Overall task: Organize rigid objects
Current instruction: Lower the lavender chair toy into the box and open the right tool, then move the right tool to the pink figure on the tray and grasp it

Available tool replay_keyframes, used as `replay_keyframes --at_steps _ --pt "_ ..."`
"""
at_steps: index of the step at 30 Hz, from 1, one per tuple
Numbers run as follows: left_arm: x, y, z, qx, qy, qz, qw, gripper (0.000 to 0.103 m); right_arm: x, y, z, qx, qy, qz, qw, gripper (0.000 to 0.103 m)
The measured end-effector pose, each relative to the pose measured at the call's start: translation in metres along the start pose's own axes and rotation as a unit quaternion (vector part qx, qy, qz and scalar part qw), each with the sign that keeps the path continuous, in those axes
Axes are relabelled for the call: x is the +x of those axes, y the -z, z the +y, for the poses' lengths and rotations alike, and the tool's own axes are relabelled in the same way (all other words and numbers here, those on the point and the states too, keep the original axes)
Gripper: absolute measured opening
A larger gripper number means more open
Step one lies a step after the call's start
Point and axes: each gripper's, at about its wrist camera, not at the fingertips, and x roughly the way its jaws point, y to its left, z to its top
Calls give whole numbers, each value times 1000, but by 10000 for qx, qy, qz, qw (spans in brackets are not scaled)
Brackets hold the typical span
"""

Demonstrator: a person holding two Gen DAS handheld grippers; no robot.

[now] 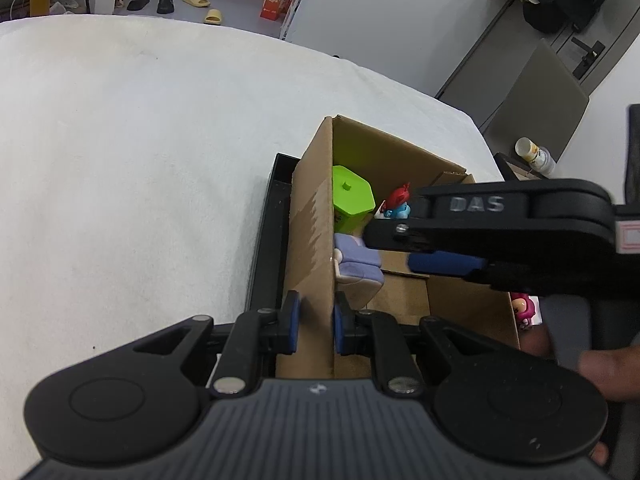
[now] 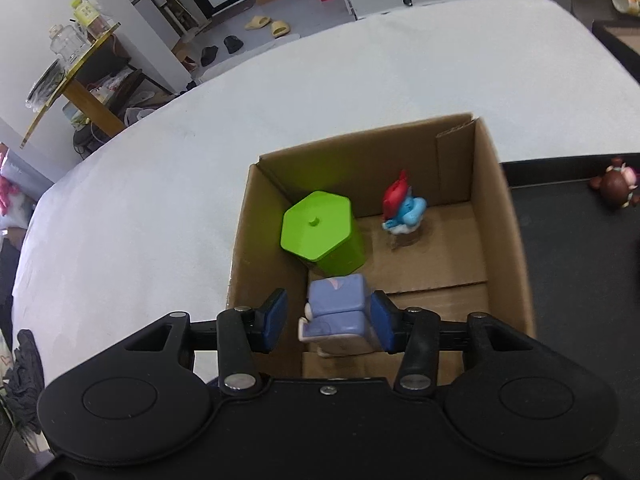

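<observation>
The left gripper [image 1: 314, 326] straddles the near wall of the cardboard box [image 1: 310, 240], its fingers set either side of the wall with small gaps showing, so bracing more than clamping. The right gripper [image 2: 326, 320] hangs inside the box, fingers spread around the purple block figure [image 2: 338, 312]; one pad touches it, the other stands off. To place it well, lower it until it sits flat beside the green hexagonal container [image 2: 320, 232], clear of the red-capped blue figure [image 2: 402, 210], then withdraw straight up. "DAS" is legible on the right gripper's body.
</observation>
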Motion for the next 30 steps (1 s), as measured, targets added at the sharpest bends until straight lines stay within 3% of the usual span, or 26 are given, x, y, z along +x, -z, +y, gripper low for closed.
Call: replay_keyframes --at_steps 3,5,7,13,21,30 --pt "0 0 -1 30 -23 0 10000 16 -13 -1 -4 -84 54 -44 9999 47" --pt "0 0 -3 50 -48 -11 10000 16 -23 -2 -8 -133 117 -106 9998 52" --pt "1 1 -4 68 -79 -18 9999 16 -35 -3 -14 -121 159 -229 9995 64" --pt "0 1 -9 135 -162 -16 9998 15 -67 -9 -33 -274 443 -587 9969 73" --pt "0 0 -12 176 -252 5 9995 15 -82 -10 -76 -192 949 -784 9922 73" --pt "2 -1 -18 267 -403 40 9988 15 -77 -7 -123 -48 1511 -723 9859 73"
